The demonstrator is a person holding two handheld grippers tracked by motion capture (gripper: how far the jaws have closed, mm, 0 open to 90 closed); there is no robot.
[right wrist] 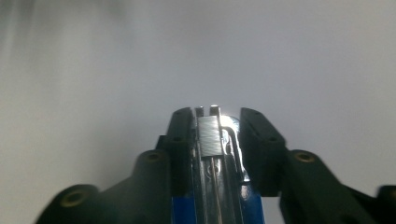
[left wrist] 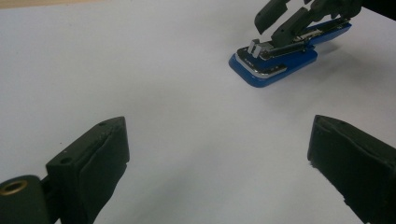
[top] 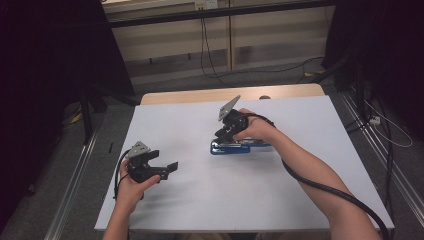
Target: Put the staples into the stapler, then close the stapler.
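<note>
We see the blue stapler (top: 231, 146) lying flat on the white table (top: 200, 200), just right of its middle, metal staple channel facing up. The right gripper (top: 223, 134) comes down over it, jaws straddling the channel. In the right gripper view the left jaw sits close against the metal and the right one stands a little off, so we call it released, not clamped. The left gripper (top: 167, 169) hovers well apart near the left edge, jaws wide and holding nothing.
</note>
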